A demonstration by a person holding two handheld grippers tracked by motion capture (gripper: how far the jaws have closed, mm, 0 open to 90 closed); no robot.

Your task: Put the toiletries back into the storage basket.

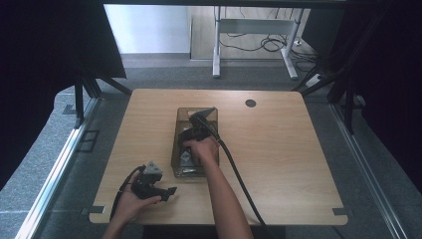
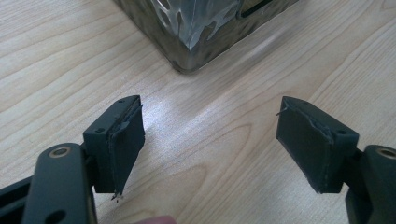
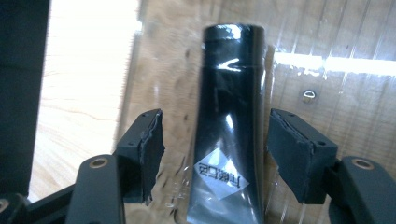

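A see-through brown box [image 1: 215,117] sits in the middle of the desk [image 1: 278,164] in the high view. A black tube [image 3: 229,126] lies inside it, on the bottom of the box. In the right gripper view the tube runs up the middle of the picture, with its round cap at the top.

The right tongs [image 3: 215,151] are down inside the box, in the middle of the high view. Their two jaws stand spread, one on each side of the tube. There is a gap on both sides, so the pads are not pressing on the tube. My guess is the tube has been put into the box and let go, or the tongs are about to grab it; I cannot tell which. Either way, the tube is in the box now and nothing is holding it.

The left tongs [image 2: 210,140] are spread wide too, with nothing between them. They rest near the lower left of the desk in the high view, pointing at the near corner of the box.

What is left looks small: lift the right tongs out of the box, or close them on the tube.

The tube has a white diamond label [image 3: 219,173] near the bottom of the right gripper view. It has small dark marks on it, but they are too blurry to read.
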